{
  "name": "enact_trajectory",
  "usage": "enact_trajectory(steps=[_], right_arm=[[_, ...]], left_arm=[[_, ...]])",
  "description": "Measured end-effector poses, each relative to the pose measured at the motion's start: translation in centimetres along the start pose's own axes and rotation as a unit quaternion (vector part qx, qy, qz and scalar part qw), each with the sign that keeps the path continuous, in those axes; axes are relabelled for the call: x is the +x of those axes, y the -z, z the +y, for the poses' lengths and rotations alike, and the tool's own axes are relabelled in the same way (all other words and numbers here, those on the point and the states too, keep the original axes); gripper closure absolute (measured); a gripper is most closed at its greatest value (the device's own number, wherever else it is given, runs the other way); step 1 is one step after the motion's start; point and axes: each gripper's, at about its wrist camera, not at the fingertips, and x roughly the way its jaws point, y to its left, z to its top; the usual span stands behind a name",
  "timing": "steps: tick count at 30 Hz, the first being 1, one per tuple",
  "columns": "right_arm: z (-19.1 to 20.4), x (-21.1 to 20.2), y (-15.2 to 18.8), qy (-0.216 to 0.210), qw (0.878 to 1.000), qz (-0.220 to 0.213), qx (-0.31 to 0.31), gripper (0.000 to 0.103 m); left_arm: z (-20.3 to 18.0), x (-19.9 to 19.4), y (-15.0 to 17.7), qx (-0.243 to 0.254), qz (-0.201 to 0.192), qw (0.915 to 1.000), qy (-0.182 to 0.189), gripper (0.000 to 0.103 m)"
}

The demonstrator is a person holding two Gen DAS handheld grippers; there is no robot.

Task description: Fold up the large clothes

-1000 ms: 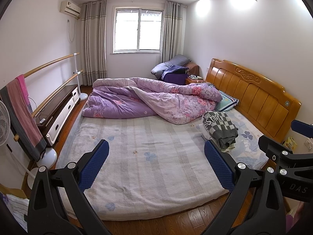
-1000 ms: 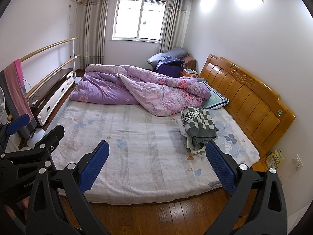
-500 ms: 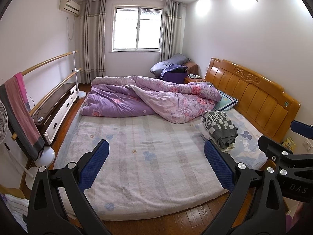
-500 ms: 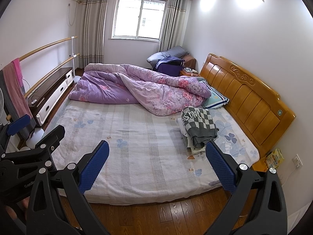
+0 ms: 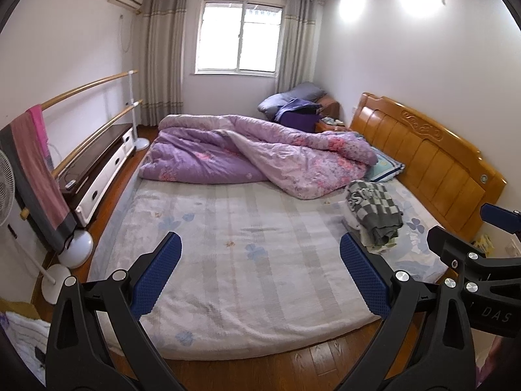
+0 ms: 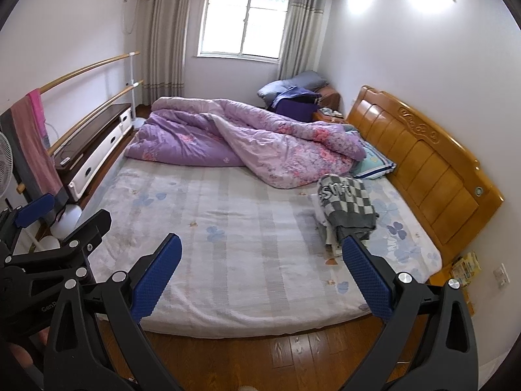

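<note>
With both the left gripper (image 5: 260,262) and right gripper (image 6: 262,262) spread wide and empty over the near bed (image 5: 247,280) edge, we should reach far-right for the checkered garment (image 6: 350,207), gripping its top layer only.

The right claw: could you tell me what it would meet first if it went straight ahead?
Probably the bare bed sheet: the open right claw points at mid-mattress, with nothing between. The checkered clothes pile lies off to its right. Depth is uncertain.
</note>
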Motion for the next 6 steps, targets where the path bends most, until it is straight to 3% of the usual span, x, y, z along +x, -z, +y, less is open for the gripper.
enact_trajectory(steps=[6], right_arm=[[3.8, 3.9, -1.0, -0.046, 0.998, 0.021, -0.039, 0.008]], left_arm=[[4.2, 2.3, 0.7, -0.046, 0.040, 0.9974, -0.038, 0.005]])
